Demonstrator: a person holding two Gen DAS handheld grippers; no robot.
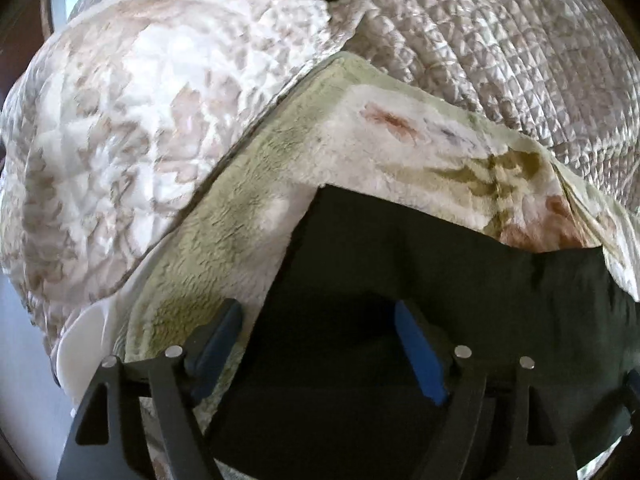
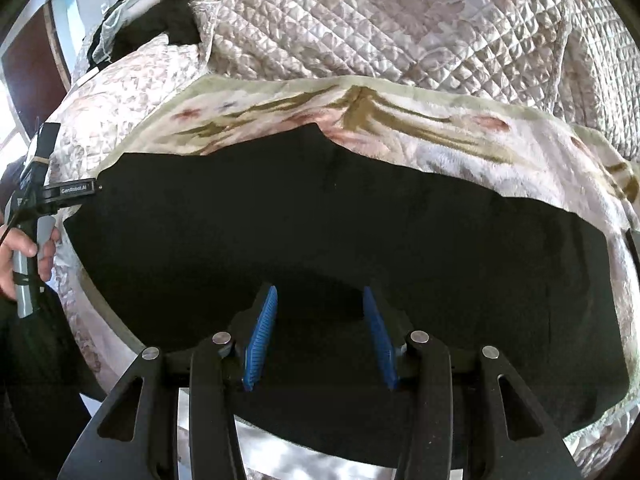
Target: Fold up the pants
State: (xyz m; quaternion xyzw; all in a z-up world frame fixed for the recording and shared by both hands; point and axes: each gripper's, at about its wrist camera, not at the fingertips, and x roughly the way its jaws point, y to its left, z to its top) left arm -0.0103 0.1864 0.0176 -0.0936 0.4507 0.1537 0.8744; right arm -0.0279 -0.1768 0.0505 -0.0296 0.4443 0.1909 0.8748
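Ahead of the left gripper (image 1: pixel 318 344), spread wide and empty, the dark pants (image 1: pixel 440 264) are seen flat on a fleece blanket (image 1: pixel 360 128) on the bed; a fold seems just laid. Below the right gripper (image 2: pixel 320 332), half spread, nothing is pinched. At its left, a hand (image 2: pixel 24 248) is angled downward. Regrasping an edge is likely called for.

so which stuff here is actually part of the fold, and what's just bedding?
In the job:
black pants
left tongs, open
right tongs, open

Lying about:
floral fleece blanket
quilted bedspread
floral quilt
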